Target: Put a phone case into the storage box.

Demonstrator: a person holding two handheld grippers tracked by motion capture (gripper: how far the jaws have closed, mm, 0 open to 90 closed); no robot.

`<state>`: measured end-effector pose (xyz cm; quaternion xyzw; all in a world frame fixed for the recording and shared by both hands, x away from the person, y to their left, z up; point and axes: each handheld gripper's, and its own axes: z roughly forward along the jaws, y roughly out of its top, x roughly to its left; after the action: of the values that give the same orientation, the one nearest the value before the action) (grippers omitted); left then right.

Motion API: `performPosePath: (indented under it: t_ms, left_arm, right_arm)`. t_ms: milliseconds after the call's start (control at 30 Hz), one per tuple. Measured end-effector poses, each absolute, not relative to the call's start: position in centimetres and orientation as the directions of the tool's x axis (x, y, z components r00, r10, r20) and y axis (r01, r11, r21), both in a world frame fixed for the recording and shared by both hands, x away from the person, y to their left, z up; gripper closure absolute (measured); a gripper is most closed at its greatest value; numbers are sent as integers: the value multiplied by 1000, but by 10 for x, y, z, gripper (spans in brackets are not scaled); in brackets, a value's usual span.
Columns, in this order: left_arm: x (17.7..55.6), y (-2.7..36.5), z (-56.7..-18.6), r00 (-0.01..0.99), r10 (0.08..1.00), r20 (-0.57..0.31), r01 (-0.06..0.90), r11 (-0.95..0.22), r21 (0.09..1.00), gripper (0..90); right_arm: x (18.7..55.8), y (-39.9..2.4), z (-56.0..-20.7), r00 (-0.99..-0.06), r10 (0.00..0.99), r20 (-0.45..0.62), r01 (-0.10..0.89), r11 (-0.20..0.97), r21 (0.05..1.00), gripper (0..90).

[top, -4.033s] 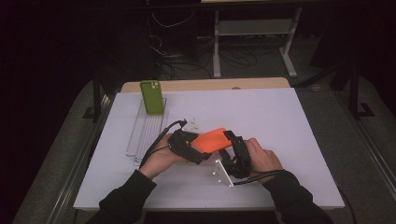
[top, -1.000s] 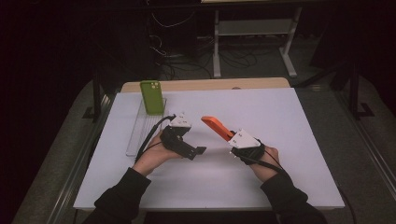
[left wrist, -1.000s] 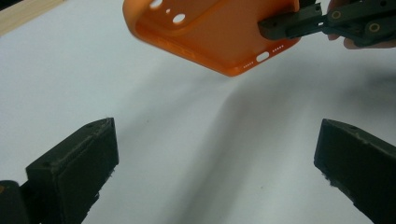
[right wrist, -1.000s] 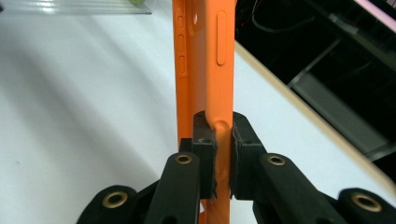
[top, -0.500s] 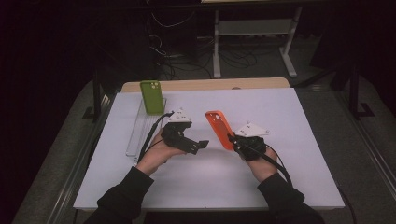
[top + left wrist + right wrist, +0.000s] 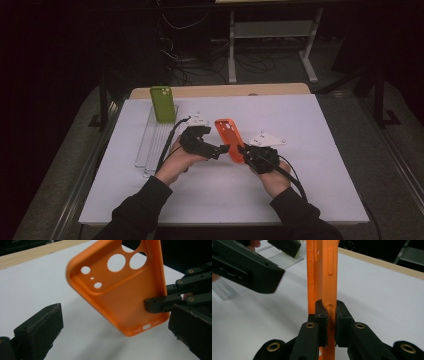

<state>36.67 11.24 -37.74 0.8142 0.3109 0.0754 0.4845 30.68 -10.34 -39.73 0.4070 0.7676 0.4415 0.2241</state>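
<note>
Changes first: four seconds back both hands were bunched together low on the table, with the orange phone case [image 6: 230,139] lying flat across the two grippers. A second ago the hands had parted and the case stuck out sideways from the right gripper [image 6: 243,150]. Now the case stands up on its short end, tilted, between the two hands near the middle of the white table [image 6: 320,150]. Green phone case [image 6: 162,104] and clear rack [image 6: 152,140] at the left: same spot throughout.

Left to right, high view: green case upright at the far end of the rack, then the left gripper [image 6: 220,148] just beside the orange case, then the right gripper at the case's lower right edge.

Left gripper view: its jaws stand wide, one block at each side of the frame, nothing pressed between them. The orange case [image 6: 120,287] faces this camera hollow side on, camera cutouts at top, port slots at the bottom edge. Right gripper's jaw reaches in from the right onto the case's side wall.

Right gripper view: case [image 6: 320,277] seen edge-on, side buttons visible. Jaws narrow, pads clamped on the side wall from both faces. Left gripper's black blocks hang upper left, rack behind them.
</note>
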Motion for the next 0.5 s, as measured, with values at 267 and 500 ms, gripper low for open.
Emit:
performPosePath:
  t_ms: [267,500]
  left_arm:
    - [370,101,-376,788,583,-197,431,-294,853,0]
    - [372,99,-377,778,587,-223,437,-251,863,0]
  right_arm:
    - [304,-100,-395,-571,821,22,417,267,869,812]
    - [302,-95,-396,-580,814,26,409,263,874,812]
